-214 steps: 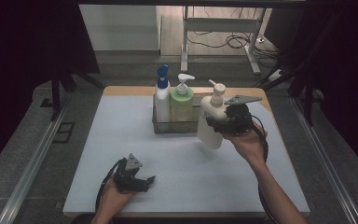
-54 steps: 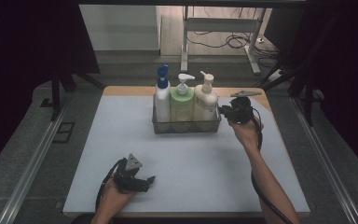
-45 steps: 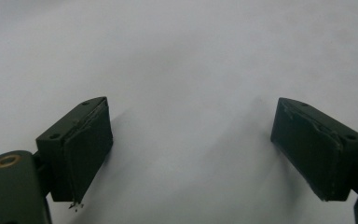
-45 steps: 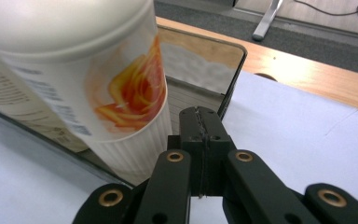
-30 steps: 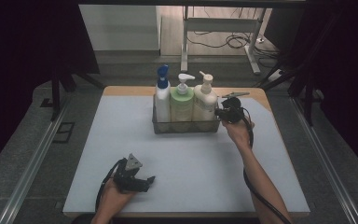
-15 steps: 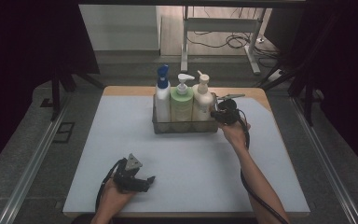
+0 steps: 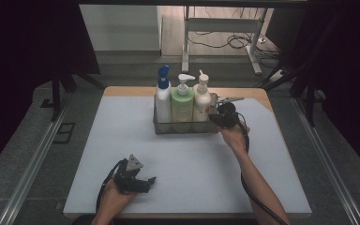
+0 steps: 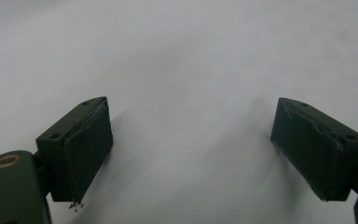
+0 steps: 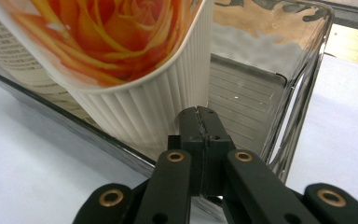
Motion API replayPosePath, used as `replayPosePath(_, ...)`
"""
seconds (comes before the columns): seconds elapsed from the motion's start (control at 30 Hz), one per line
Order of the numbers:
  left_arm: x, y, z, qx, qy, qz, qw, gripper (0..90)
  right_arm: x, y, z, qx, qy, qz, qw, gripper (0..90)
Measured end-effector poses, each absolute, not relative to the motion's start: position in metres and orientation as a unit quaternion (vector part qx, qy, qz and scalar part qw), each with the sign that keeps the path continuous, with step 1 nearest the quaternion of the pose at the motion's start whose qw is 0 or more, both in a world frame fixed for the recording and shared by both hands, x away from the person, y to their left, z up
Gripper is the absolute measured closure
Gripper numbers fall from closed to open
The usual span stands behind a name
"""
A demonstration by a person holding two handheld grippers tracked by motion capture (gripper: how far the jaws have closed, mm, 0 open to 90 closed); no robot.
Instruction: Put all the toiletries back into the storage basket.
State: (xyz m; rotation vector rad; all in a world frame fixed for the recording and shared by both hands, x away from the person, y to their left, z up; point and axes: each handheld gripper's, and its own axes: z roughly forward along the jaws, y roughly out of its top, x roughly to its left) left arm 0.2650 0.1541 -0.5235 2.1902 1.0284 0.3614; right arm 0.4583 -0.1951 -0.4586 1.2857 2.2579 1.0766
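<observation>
Right gripper view: bottle label shows orange rose.

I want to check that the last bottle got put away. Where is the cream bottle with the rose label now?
In the high view the cream bottle stands upright at the right end of the clear bin, beside the green bottle, with the right gripper at the bin's right end.

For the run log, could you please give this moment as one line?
right gripper: shut, at clear bin | cream bottle: in bin | left gripper: open, idle
</observation>
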Motion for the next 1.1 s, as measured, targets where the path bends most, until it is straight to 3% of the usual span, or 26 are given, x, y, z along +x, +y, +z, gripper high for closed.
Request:
replayPosePath(0.93,0.2652,0.1542,-0.5234,0.842,0.395,0.139,0.34,12.3,0.4532,-0.1924,-0.4548,0.442,0.795,0.38,0.166,89.6)
replayPosePath(1.1,0.2651,0.1542,-0.5234,0.842,0.395,0.139,0.34,12.3,0.4522,-0.1949,-0.4498,0.441,0.791,0.388,0.17,85.4)
